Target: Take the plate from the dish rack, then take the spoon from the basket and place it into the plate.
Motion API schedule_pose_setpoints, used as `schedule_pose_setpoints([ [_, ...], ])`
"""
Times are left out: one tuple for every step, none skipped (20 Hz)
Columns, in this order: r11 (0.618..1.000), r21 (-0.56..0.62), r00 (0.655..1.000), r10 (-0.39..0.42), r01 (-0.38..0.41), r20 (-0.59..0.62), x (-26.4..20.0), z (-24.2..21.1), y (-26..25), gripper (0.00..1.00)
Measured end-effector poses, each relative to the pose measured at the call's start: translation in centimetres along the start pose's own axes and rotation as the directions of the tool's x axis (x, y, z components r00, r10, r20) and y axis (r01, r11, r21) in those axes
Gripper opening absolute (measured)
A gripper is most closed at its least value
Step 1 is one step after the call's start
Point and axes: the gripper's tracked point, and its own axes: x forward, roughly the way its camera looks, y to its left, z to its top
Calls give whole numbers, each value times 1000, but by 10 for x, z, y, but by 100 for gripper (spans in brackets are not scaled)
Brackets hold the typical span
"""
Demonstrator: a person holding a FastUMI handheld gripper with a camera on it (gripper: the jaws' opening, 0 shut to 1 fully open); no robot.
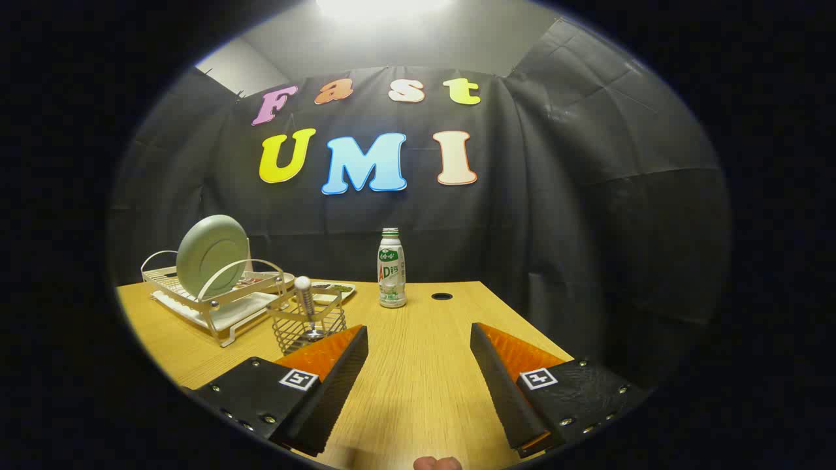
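My pale wooden bench (418, 365) lies bare ahead of my tool (418, 339), spread wide, holding nothing. One round pale-green plate (212, 254) stands in the white wire dish rack (215, 297); one silver spoon (304, 300) stands upright in the wire basket (307, 323) beside it; one white bottle (392, 269) beyond.

Black cloth wall (555, 215), pale ceiling with bright light (382, 6), wooden table (418, 365)

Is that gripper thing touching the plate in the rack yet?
Apart. In the gripper view the open gripper has bare table between its fingers, and the plate stands upright in the dish rack well beyond them.
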Motion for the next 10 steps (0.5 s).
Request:
schedule_pose_setpoints([
  [1000,10,1000,-3,3,1,11,1,-3,97],
  [1000,20,1000,-6,6,3,21,6,-4,97],
  [1000,27,1000,-16,16,14,30,13,-8,97],
  [999,27,999,-25,24,30,38,24,-12,97],
  [999,21,999,-32,31,40,45,34,-14,97],
  [999,18,998,-33,32,51,48,47,-15,97],
  [999,19,998,-31,30,61,48,61,-14,97],
  [999,19,997,-33,32,64,47,75,-13,97],
  [999,14,997,-37,36,66,44,87,-13,97],
  [999,7,997,-40,40,66,42,100,-11,97],
])
